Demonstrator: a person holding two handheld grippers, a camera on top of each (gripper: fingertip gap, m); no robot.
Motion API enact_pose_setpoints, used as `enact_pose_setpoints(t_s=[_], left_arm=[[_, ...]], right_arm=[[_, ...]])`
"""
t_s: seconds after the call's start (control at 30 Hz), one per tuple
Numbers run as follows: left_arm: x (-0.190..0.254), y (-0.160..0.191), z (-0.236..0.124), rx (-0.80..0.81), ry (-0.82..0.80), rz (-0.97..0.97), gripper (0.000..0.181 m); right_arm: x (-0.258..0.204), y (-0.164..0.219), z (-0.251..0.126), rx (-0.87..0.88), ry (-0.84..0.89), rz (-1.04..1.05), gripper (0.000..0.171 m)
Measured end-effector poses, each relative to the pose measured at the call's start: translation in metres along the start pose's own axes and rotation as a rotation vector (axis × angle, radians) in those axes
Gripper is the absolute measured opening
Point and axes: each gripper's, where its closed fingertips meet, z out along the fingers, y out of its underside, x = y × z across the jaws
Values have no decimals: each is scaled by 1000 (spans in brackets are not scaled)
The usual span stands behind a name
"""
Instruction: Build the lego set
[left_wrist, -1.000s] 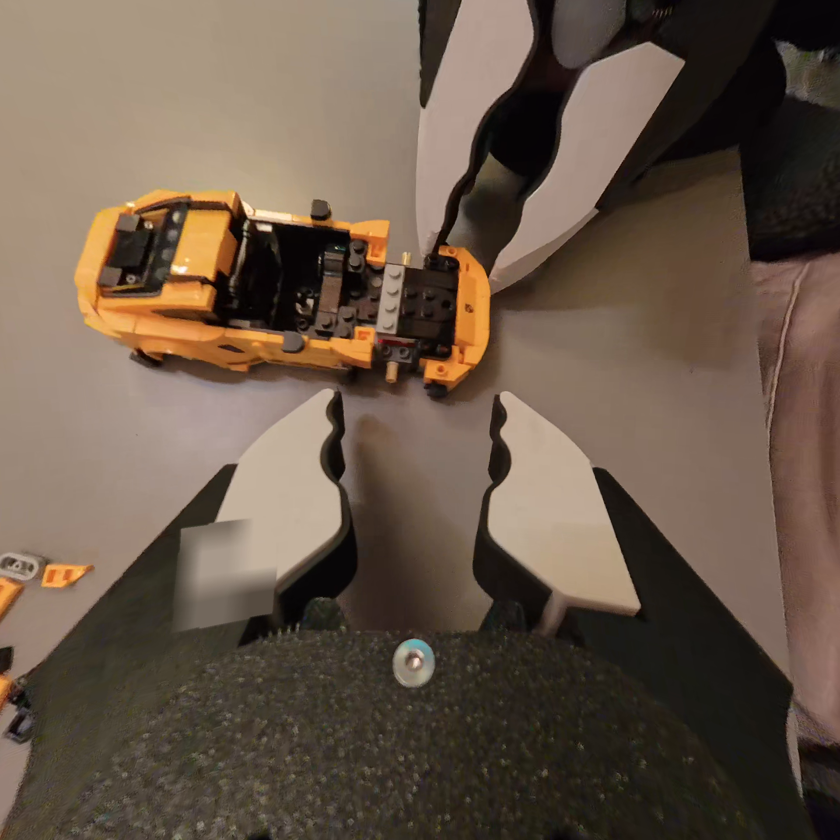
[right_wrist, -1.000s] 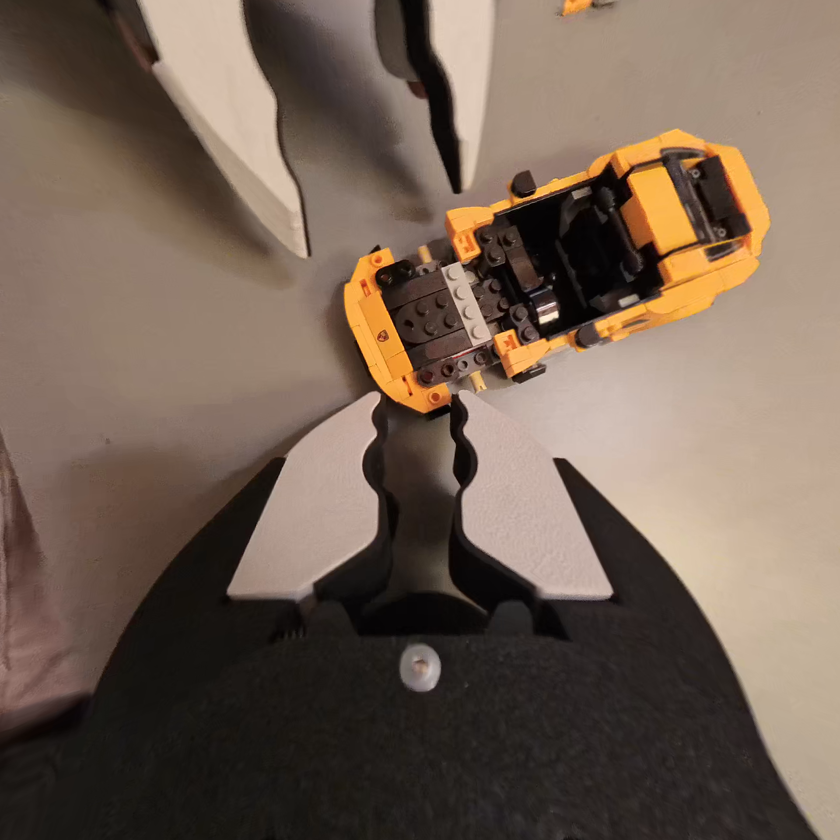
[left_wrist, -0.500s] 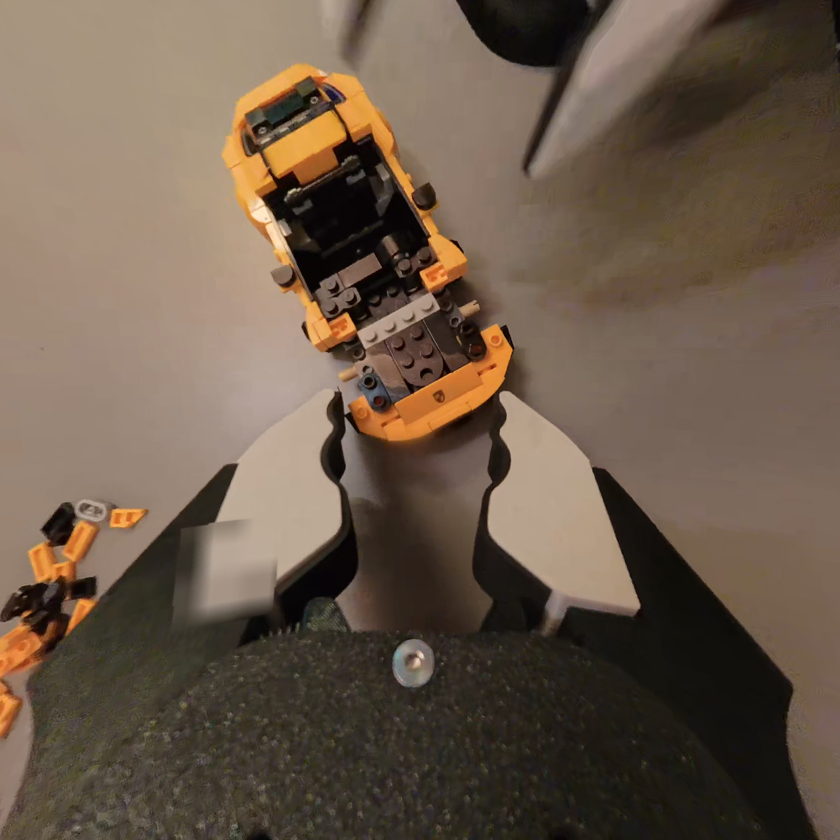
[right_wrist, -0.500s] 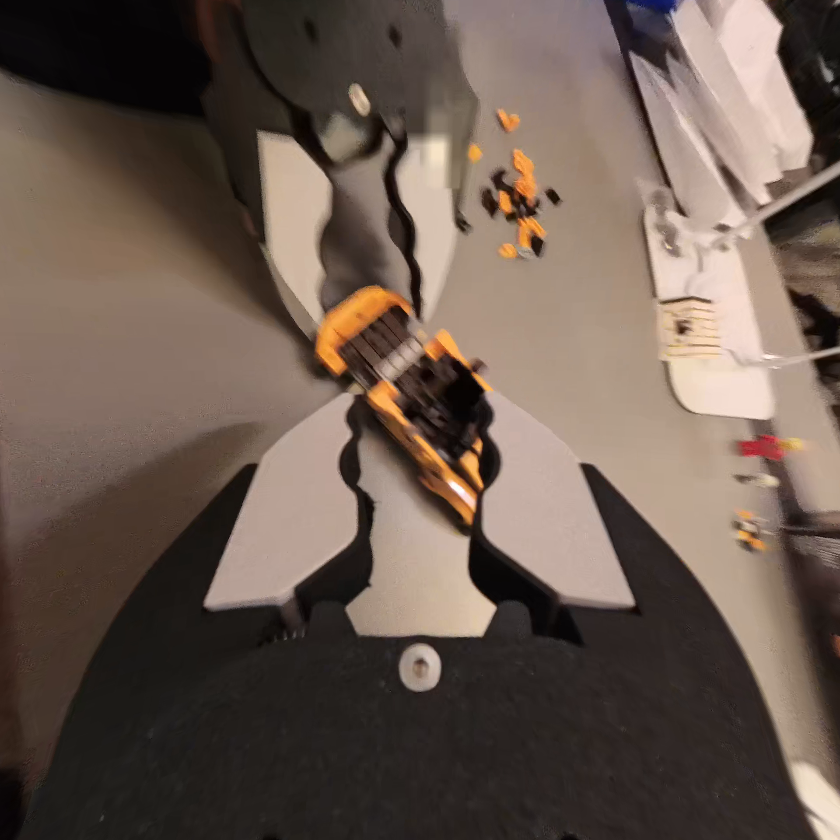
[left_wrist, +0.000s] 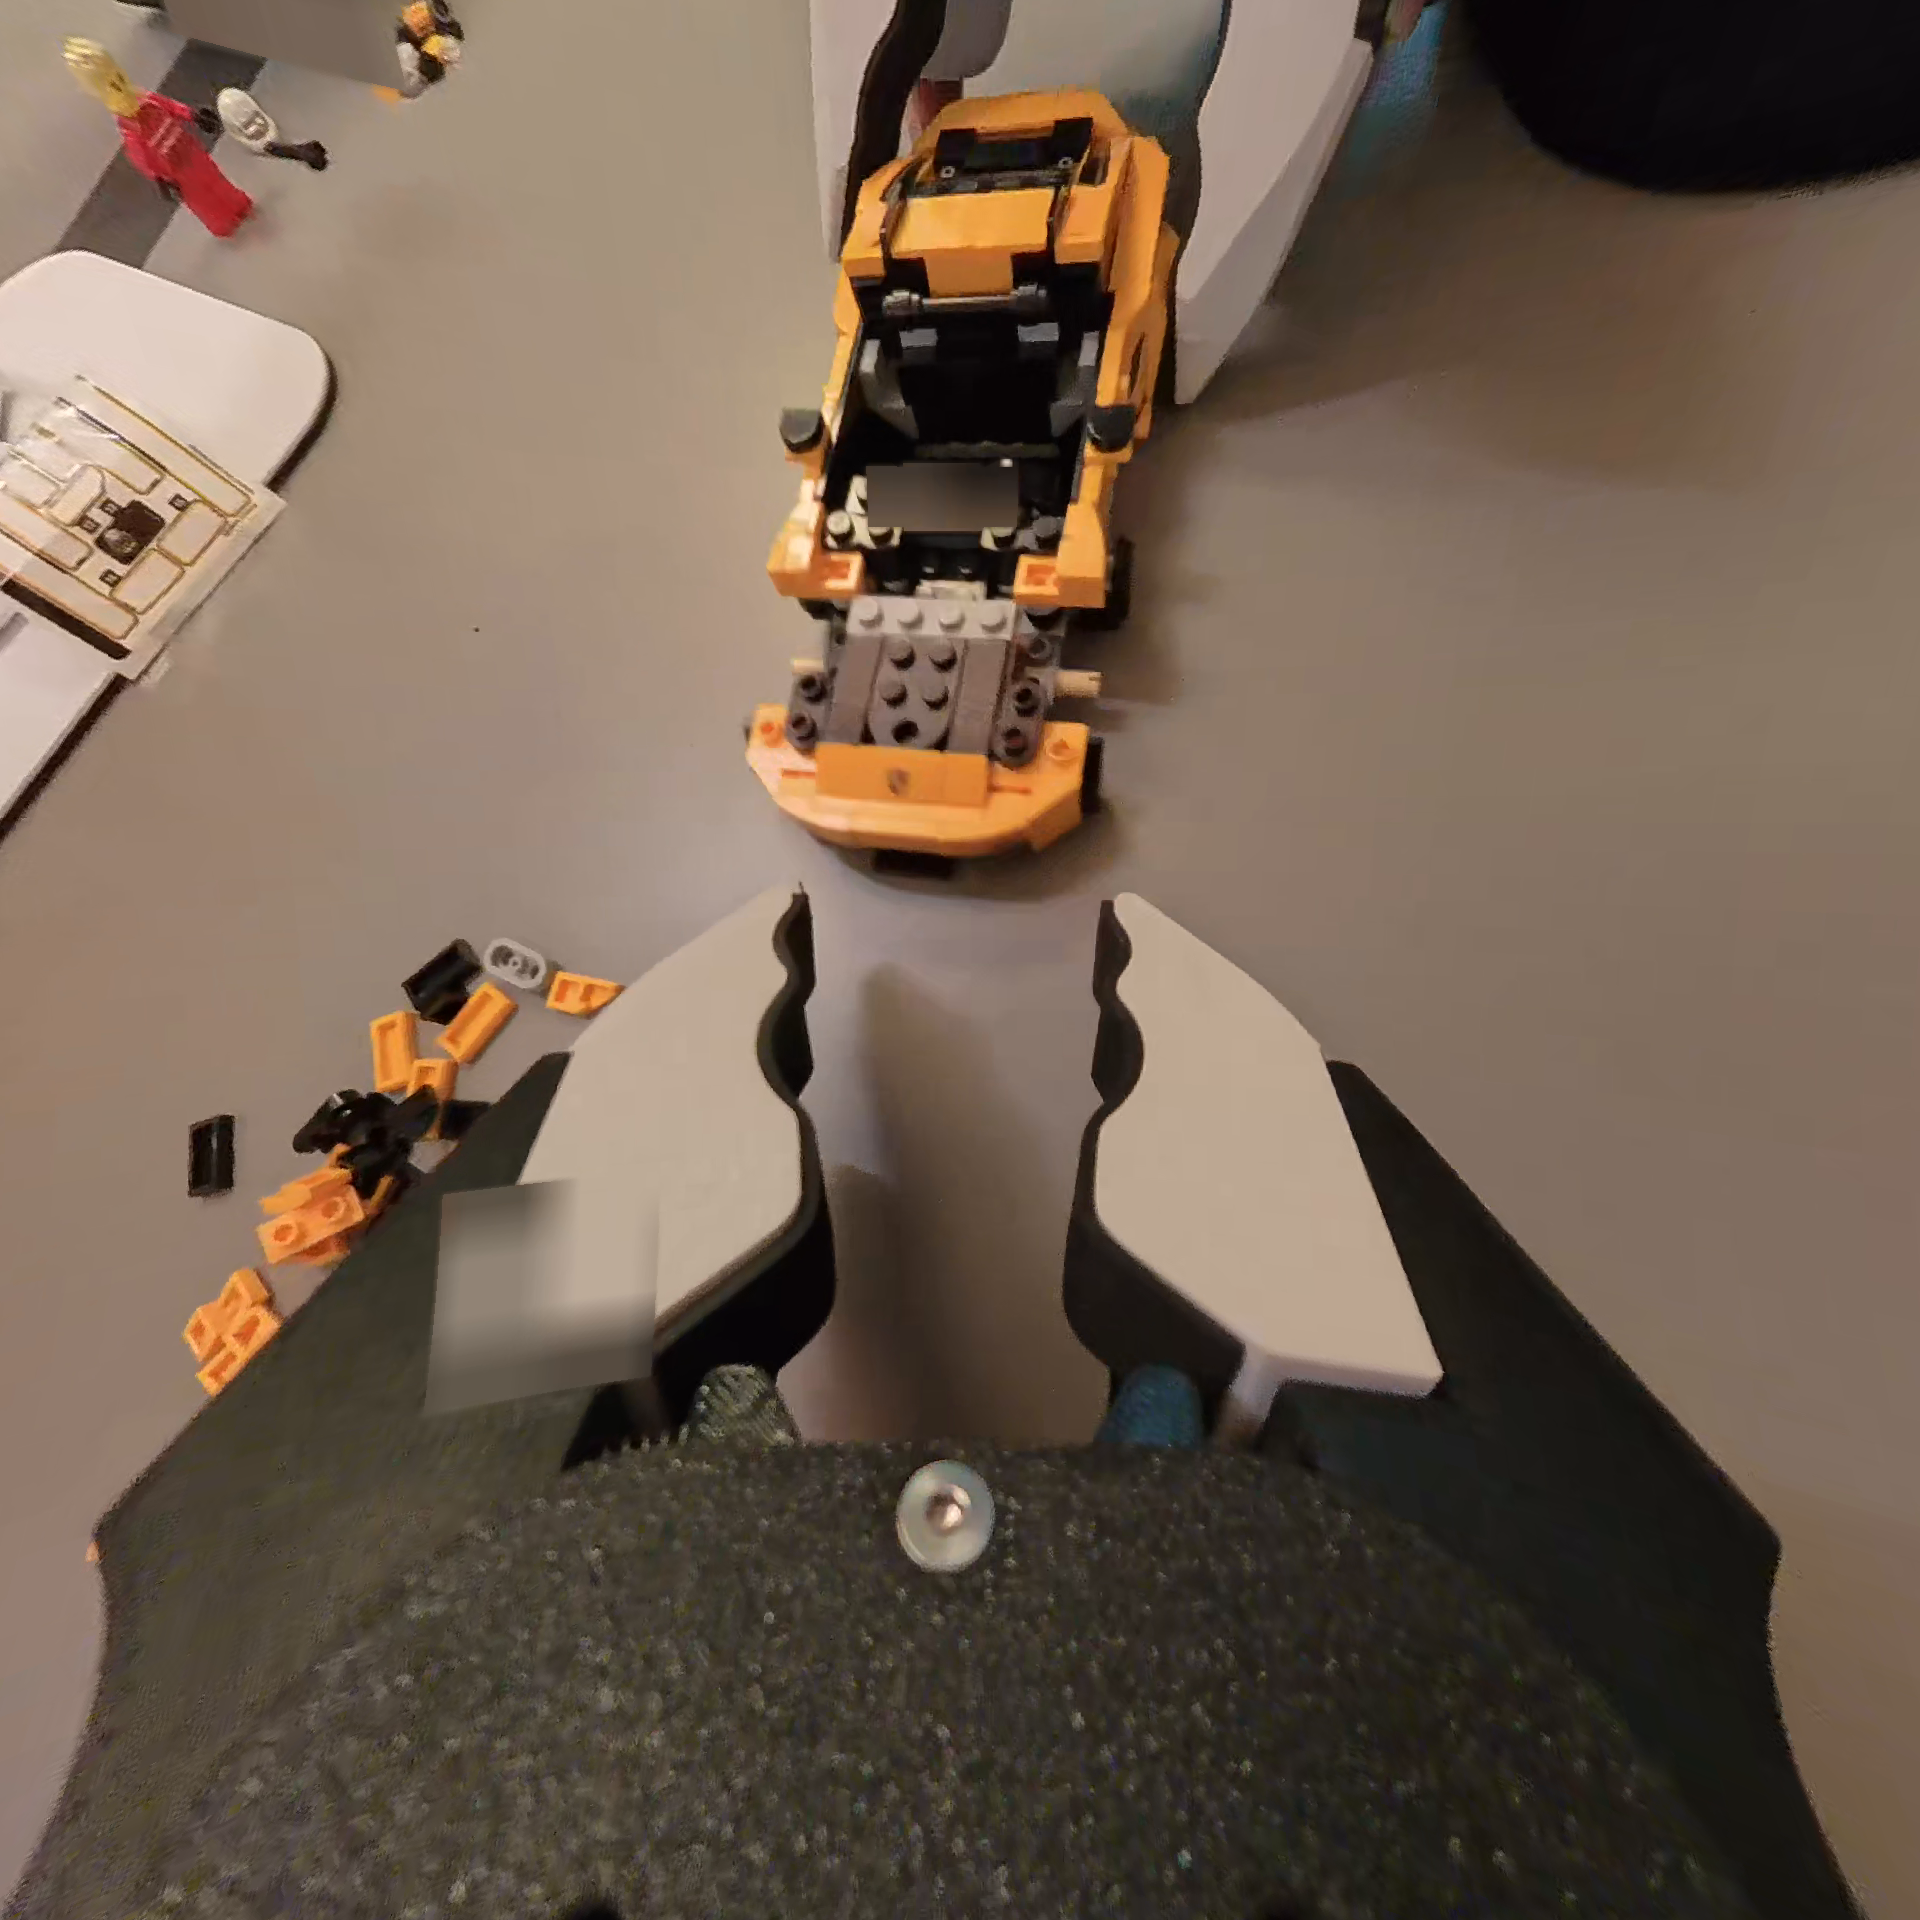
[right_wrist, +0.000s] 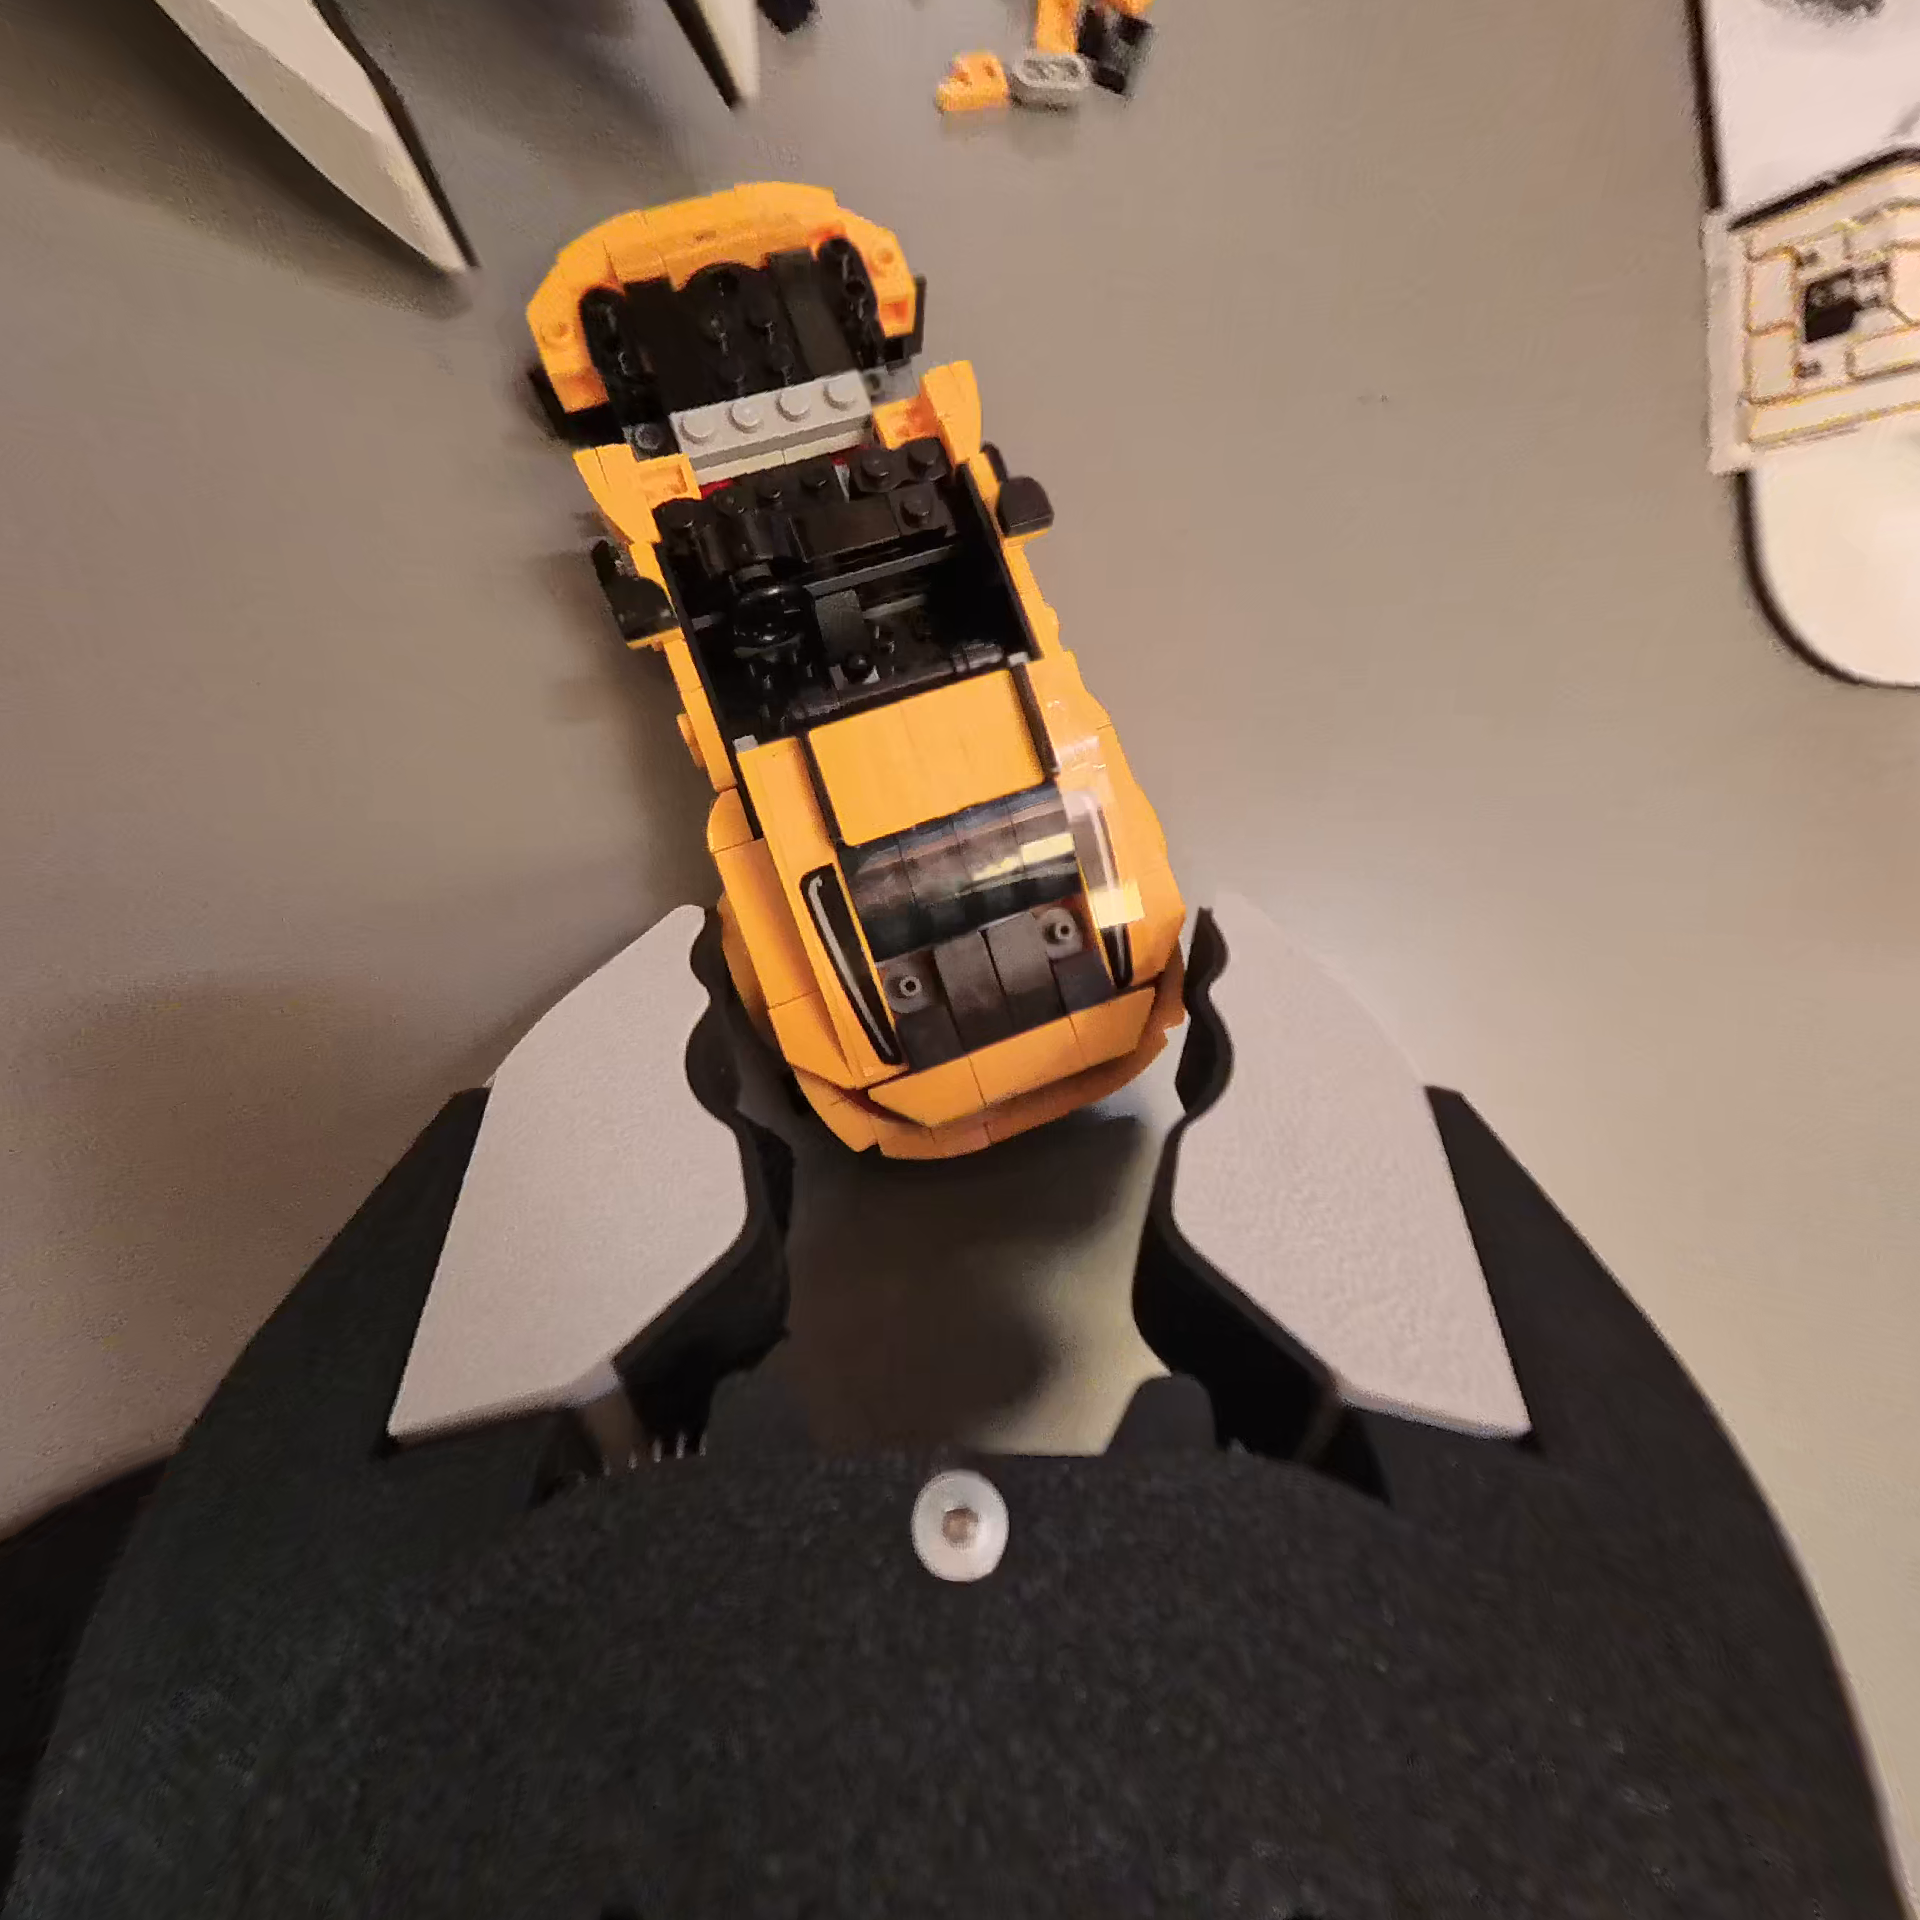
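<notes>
Underneath, grey table (left_wrist: 1455, 727) bears orange car (left_wrist: 956, 436).

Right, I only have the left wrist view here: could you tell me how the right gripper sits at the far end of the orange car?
Observer: The orange car has its tail well inside the right gripper, with the fingertips level with the dark rear window. I cannot tell whether they press on it.
Operator: Thank you. Is anything fitted in the cockpit? I see mostly shadow.
Observer: Yes, a black steering wheel sits there, on the left side in the right wrist view.
Operator: And behind the window?
Observer: A row of black curved pieces runs down the tail.
</notes>
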Motion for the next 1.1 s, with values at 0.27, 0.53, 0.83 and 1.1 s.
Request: enact_pose_setpoints(t_s=[0.27,0.53,0.83,1.1], left_arm=[[-47,-45,-2,207,-63,-112,49],[-143,-81,-14,449,-256,-280,40],[-178,-51,-82,610,-486,-424,2],[-165,-60,-74,590,-468,-349,0]], right_arm=[[32,7,2,-146,-71,-69,84],[59,6,-9,-13,13,-2,73],[142,-64,-88,578,478,149,52],[280,-140,-154,531,978,-2,1]])
